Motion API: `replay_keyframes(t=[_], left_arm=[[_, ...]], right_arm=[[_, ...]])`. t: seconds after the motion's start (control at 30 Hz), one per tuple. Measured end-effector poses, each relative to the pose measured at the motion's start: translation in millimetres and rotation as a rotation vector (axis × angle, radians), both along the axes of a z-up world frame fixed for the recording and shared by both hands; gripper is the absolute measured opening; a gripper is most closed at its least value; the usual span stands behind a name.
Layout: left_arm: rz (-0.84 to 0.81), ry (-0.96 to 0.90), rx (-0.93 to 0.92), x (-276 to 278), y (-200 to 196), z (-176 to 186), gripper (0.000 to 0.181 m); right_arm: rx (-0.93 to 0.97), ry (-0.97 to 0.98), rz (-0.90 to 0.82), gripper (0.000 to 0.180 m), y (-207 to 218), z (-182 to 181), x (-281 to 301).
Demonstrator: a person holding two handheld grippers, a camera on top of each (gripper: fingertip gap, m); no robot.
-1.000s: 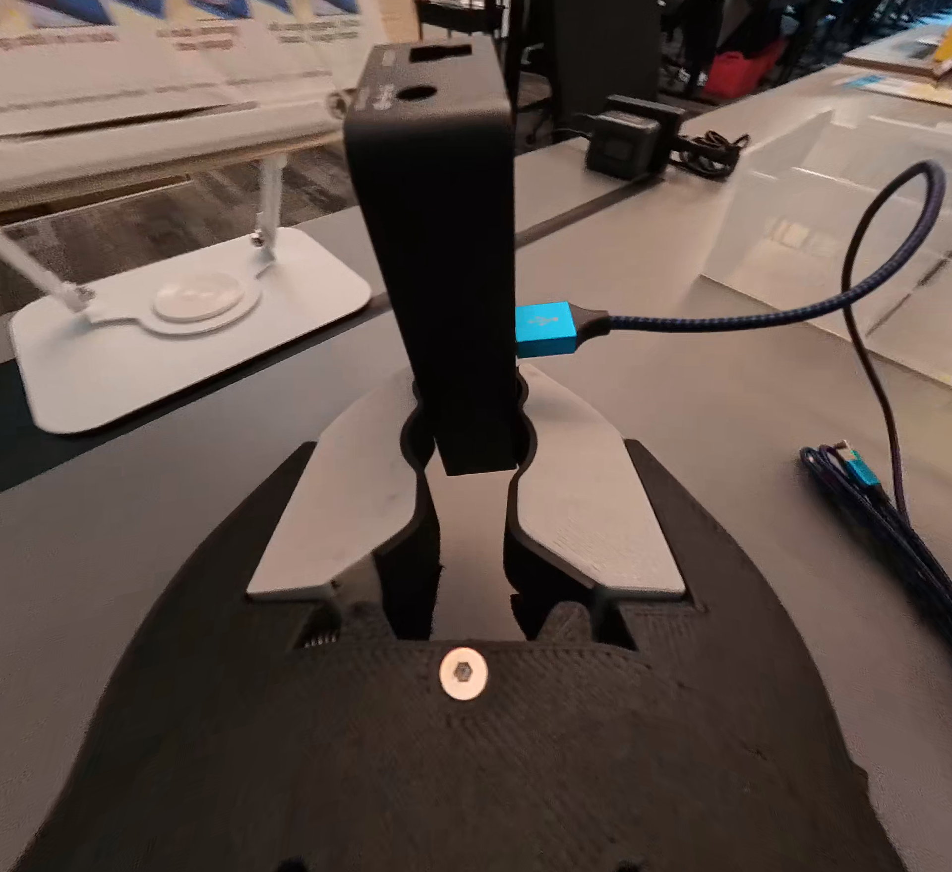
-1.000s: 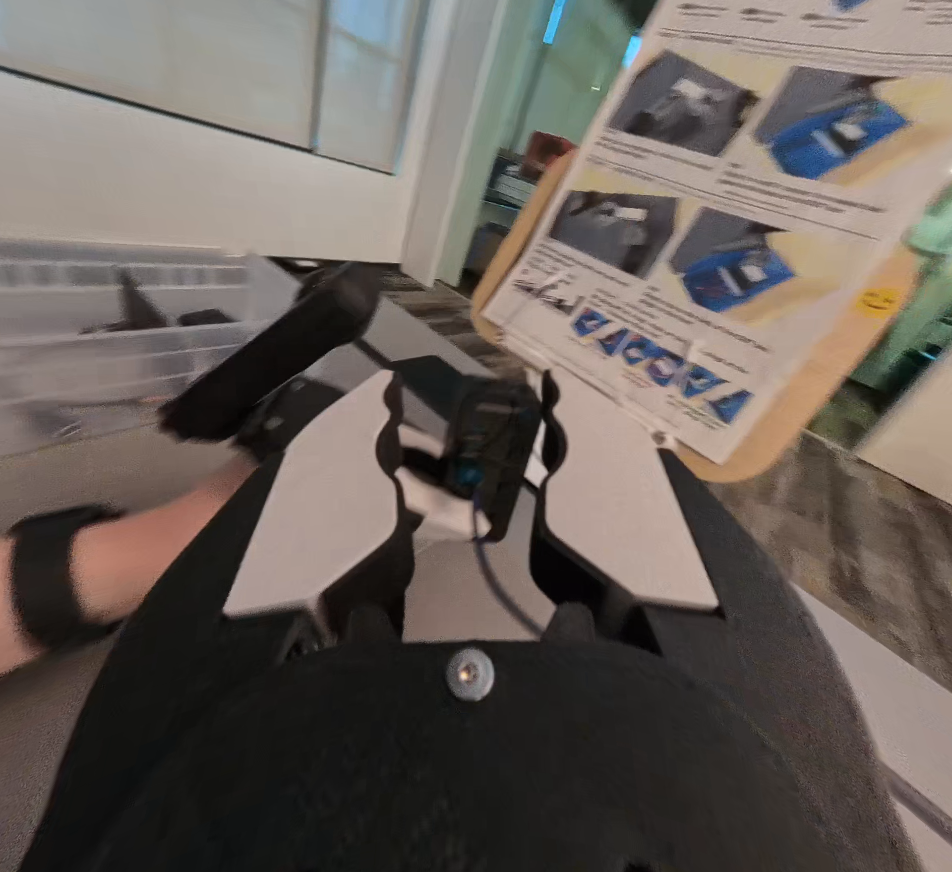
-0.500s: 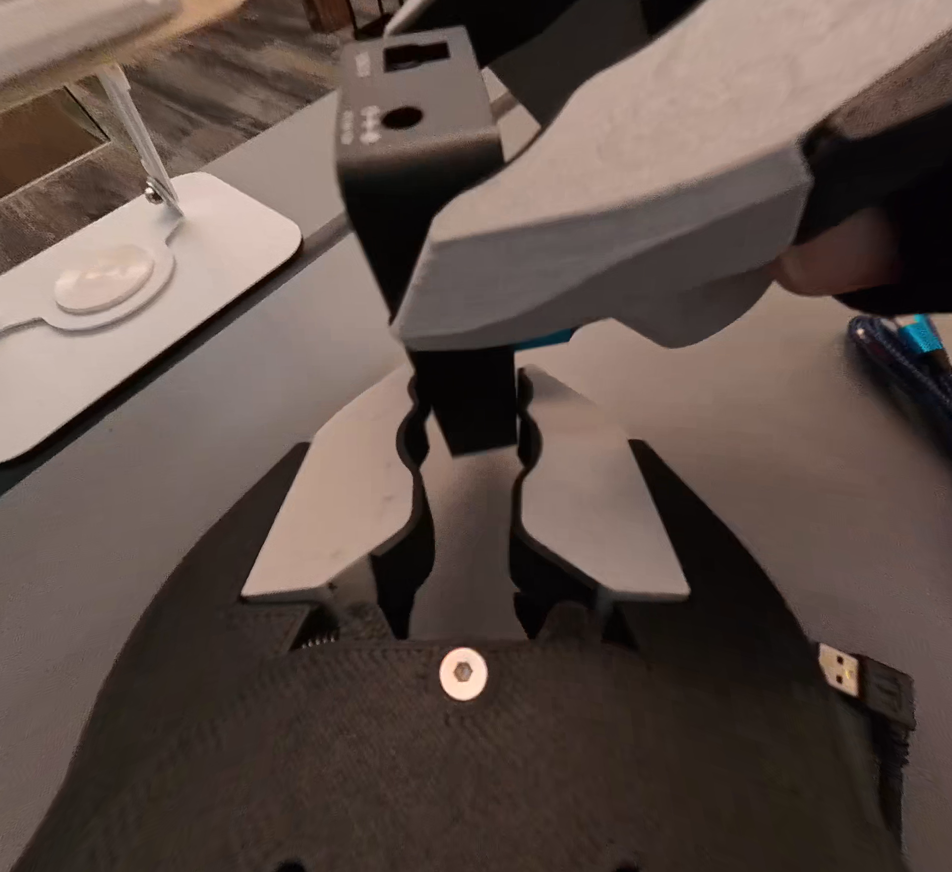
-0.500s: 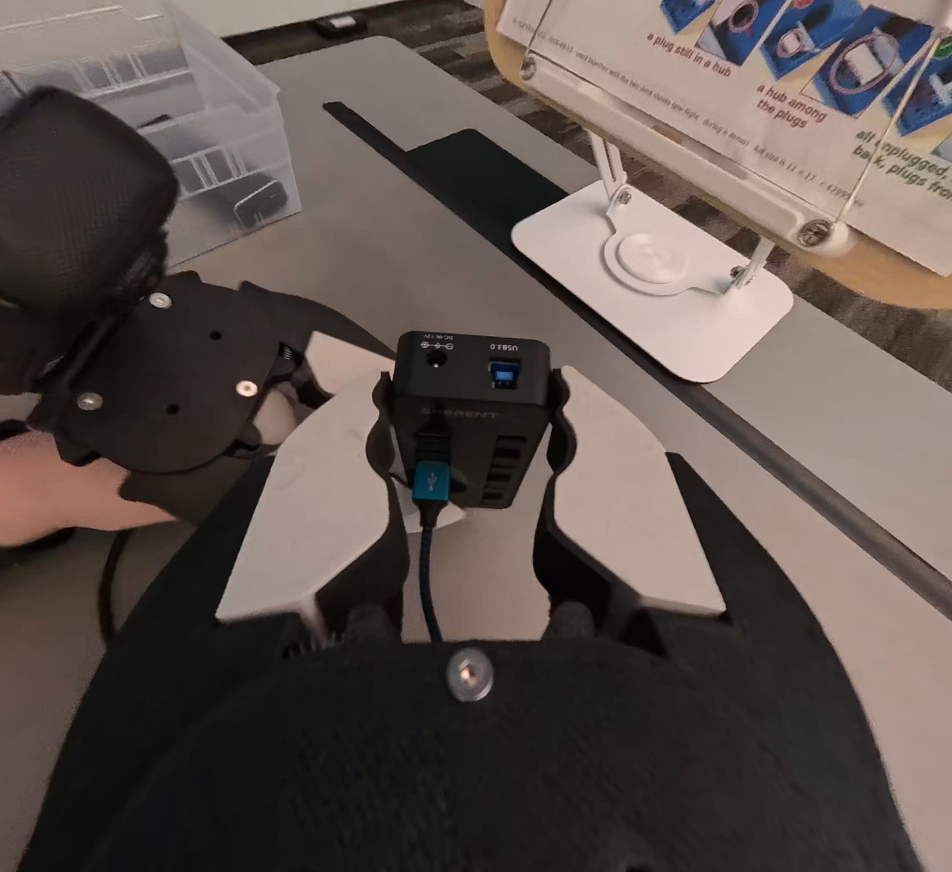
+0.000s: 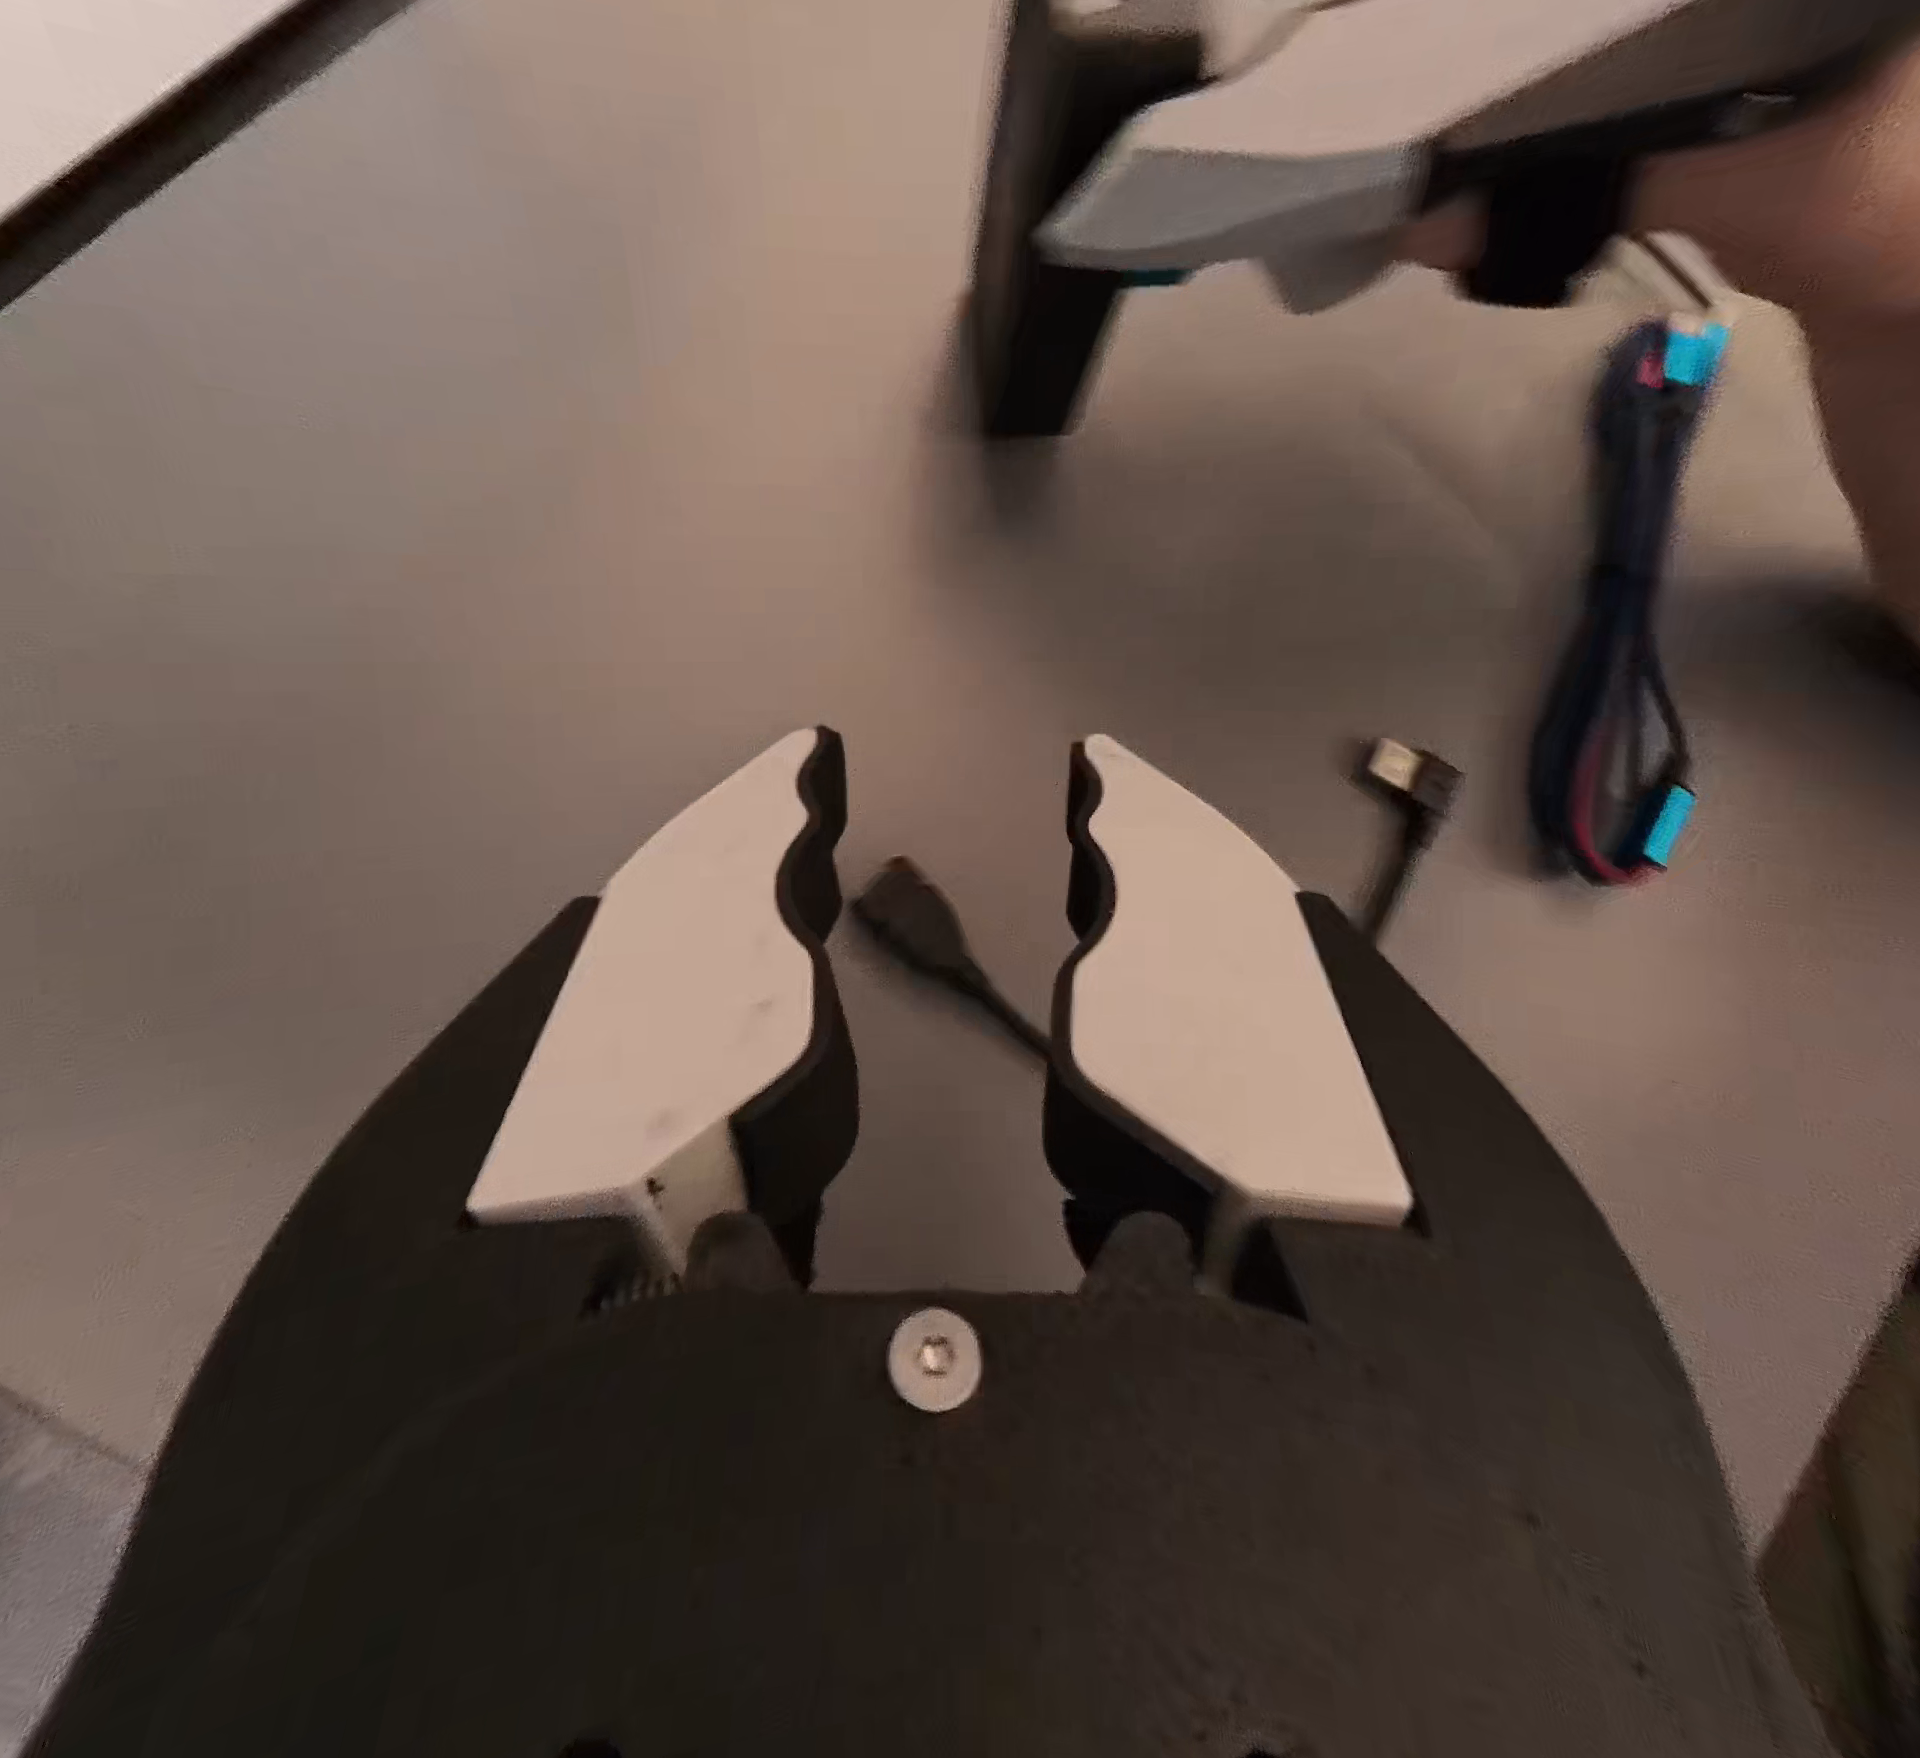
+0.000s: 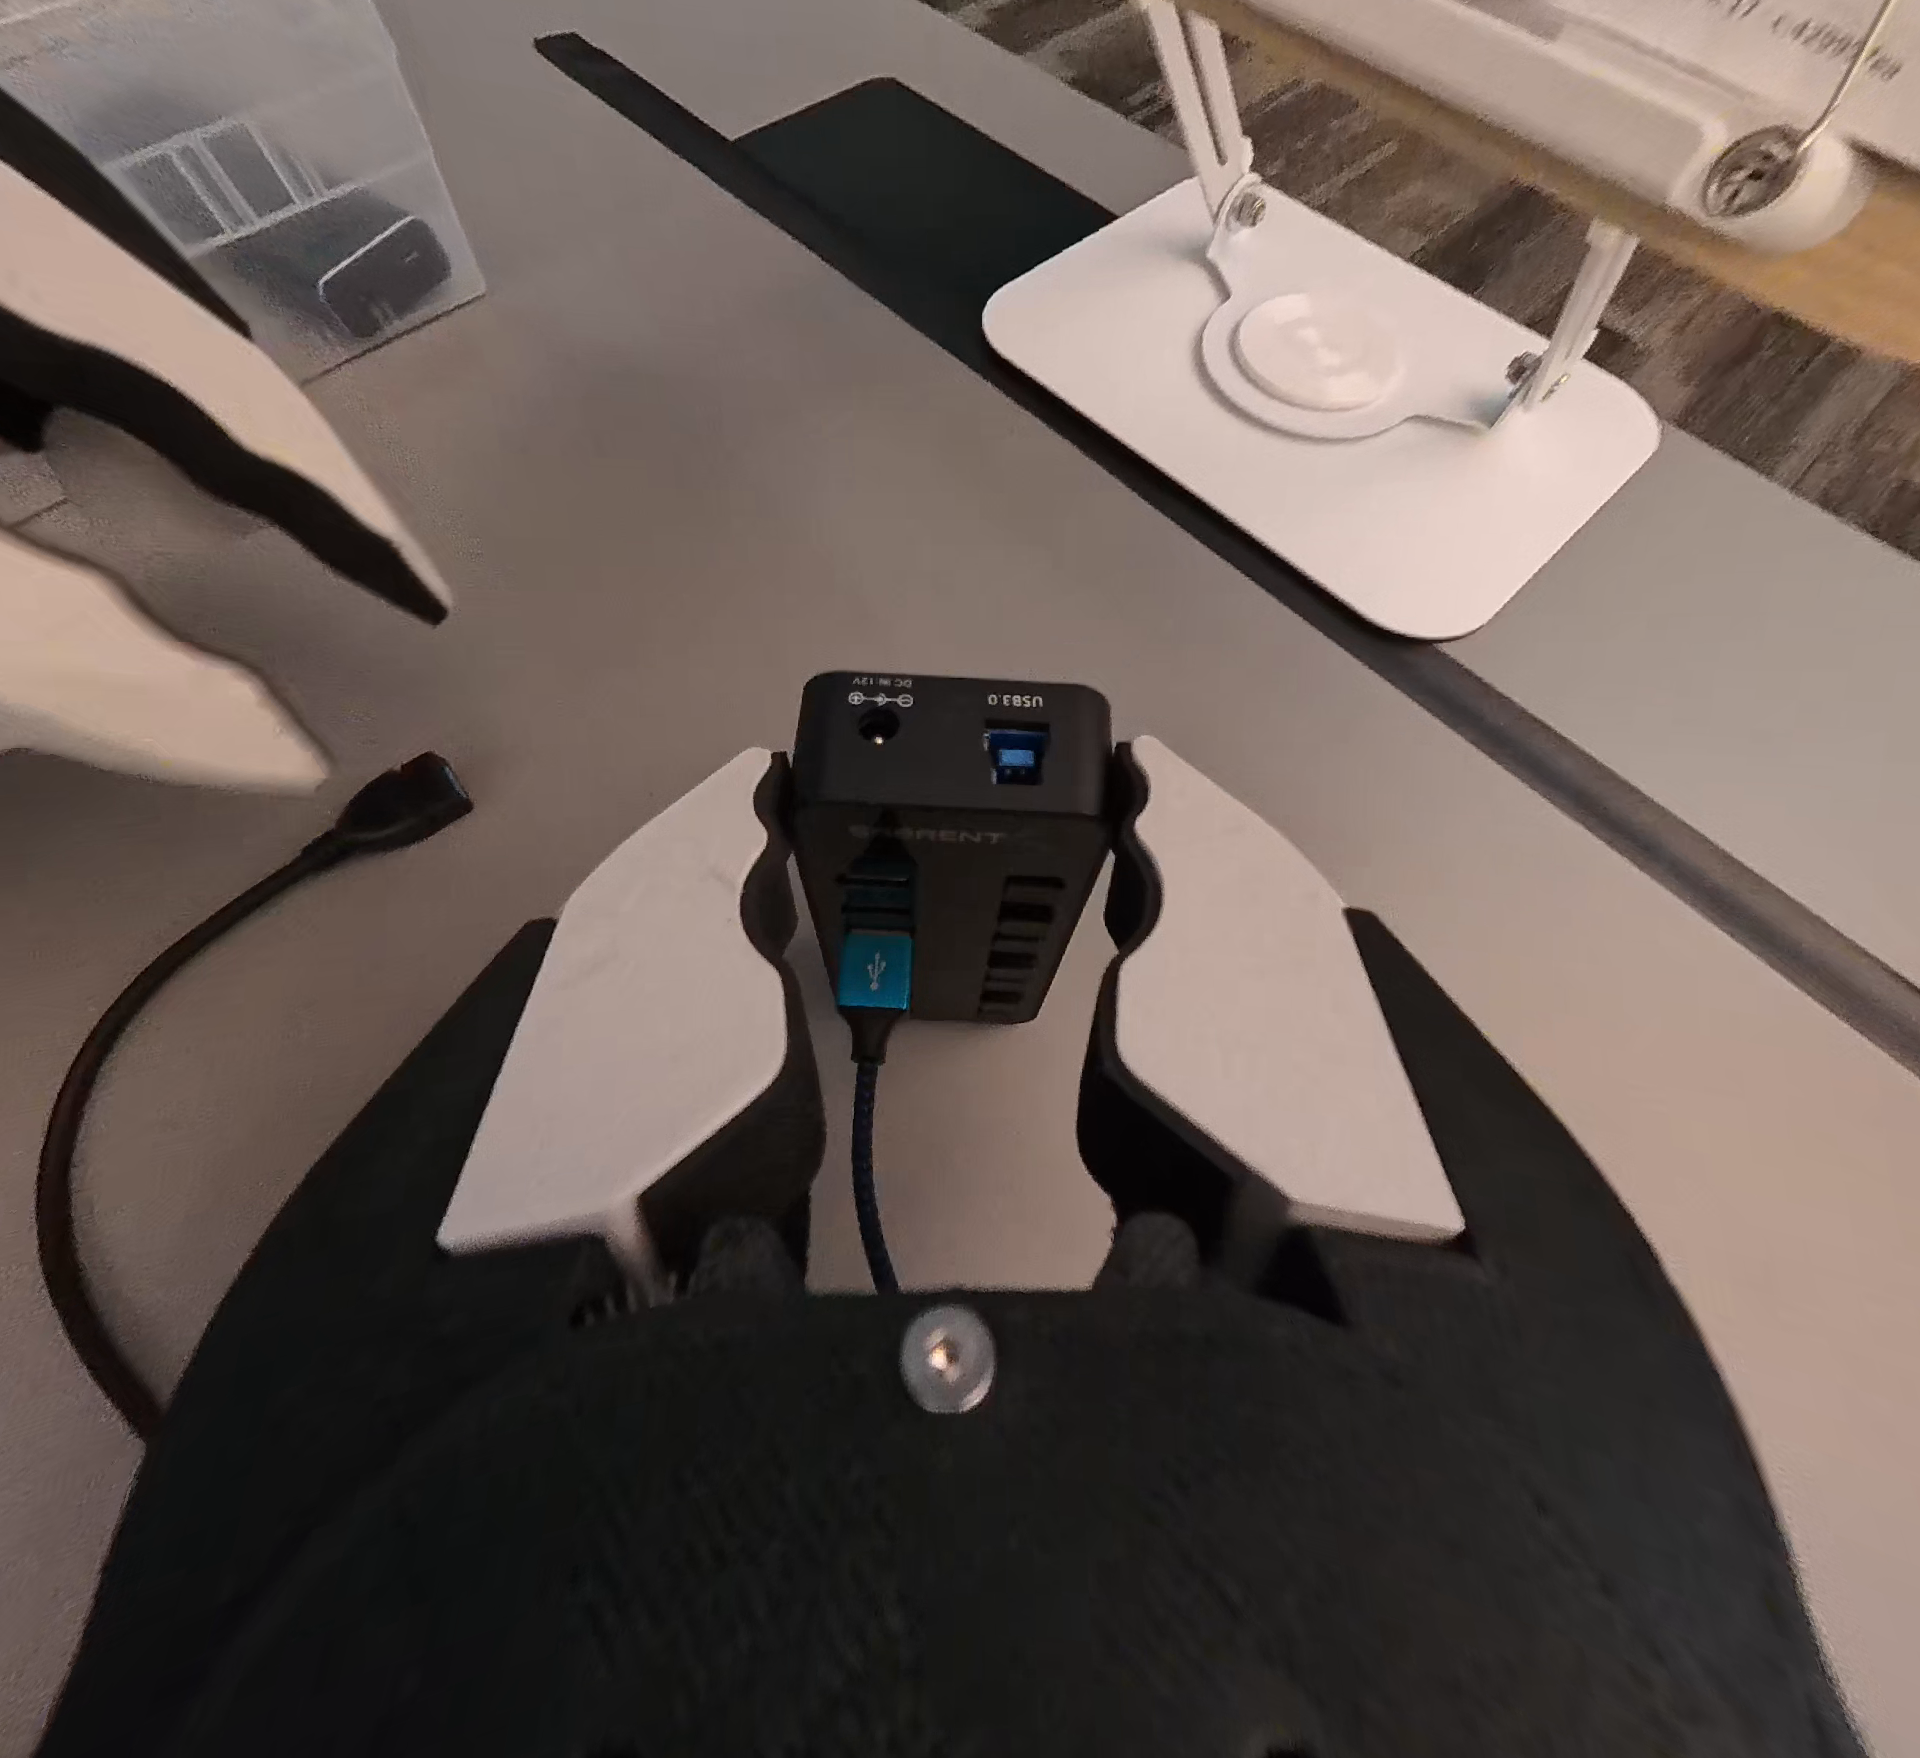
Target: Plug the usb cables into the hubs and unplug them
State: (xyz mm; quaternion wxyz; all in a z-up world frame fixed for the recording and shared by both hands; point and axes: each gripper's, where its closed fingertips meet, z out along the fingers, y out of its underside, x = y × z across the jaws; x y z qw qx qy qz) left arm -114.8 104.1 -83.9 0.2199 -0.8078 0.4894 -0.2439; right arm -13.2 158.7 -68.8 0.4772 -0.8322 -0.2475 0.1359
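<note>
Gripping the hub [image 6: 951, 835] at both sides, the right tool [image 6: 948, 763].

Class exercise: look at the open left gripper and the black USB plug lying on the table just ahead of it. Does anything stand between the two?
Nothing visible does. The left gripper is open, and the black USB plug lies on the bare grey table, seen between its fingers. The hub, held by the right gripper, and the bundled blue cable sit off to the side.
</note>
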Motion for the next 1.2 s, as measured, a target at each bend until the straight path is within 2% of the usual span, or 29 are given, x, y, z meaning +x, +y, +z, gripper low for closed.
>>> replay_keyframes(t=[0.1, 0.17, 0.23, 0.33, 0.43, 0.53, 0.67, 0.77, 1.03, 1.13, 1.2], left_arm=[[-0.282, -0.004, 0.001, 18.9, -46.5, 5.4, 0.033], [-0.369, 0.066, 0.098, 20.7, -54.9, 1.1, 0.033], [-0.364, 0.114, 0.131, 18.6, -53.7, -2.0, 0.033], [-0.346, 0.093, 0.051, 17.7, -56.5, -3.2, 0.030], [-0.419, 0.121, -0.042, 16.0, -74.5, -14.6, 0.036], [-0.459, 0.175, -0.047, 18.8, -89.3, -27.1, 0.041], [-0.525, 0.112, -0.061, 24.8, -122.3, -31.3, 0.042], [-0.520, 0.055, 0.023, 26.2, -130.9, -38.3, 0.040], [-0.473, 0.146, 0.134, 31.5, -131.7, -69.9, 0.028], [-0.440, 0.129, 0.103, 35.4, -130.6, -70.6, 0.025], [-0.429, 0.135, 0.084, 34.9, -131.7, -71.2, 0.004]], right_arm=[[0.003, 0.015, 0.007, 0.059, 0.1, 0.0, -0.3], [0.005, -0.002, 0.030, 0.059, -1.6, -0.5, -1.1], [0.011, -0.013, 0.037, 0.059, -2.4, -0.9, -1.1], [0.010, -0.010, 0.039, 0.059, -2.5, -1.5, -1.5], [0.003, -0.007, 0.046, 0.059, -2.9, -1.8, -1.2], [-0.014, -0.017, 0.051, 0.060, -4.2, -3.6, 1.8], [-0.034, -0.017, 0.062, 0.060, -7.1, -5.0, 4.5], [-0.035, -0.011, 0.069, 0.063, -8.6, -3.5, 5.7], [0.018, 0.054, 0.067, 0.065, -15.5, 25.4, 14.4], [0.059, 0.101, 0.072, 0.066, -24.0, 47.9, 20.3], [0.096, 0.130, 0.078, 0.066, -31.9, 66.3, 24.6]])
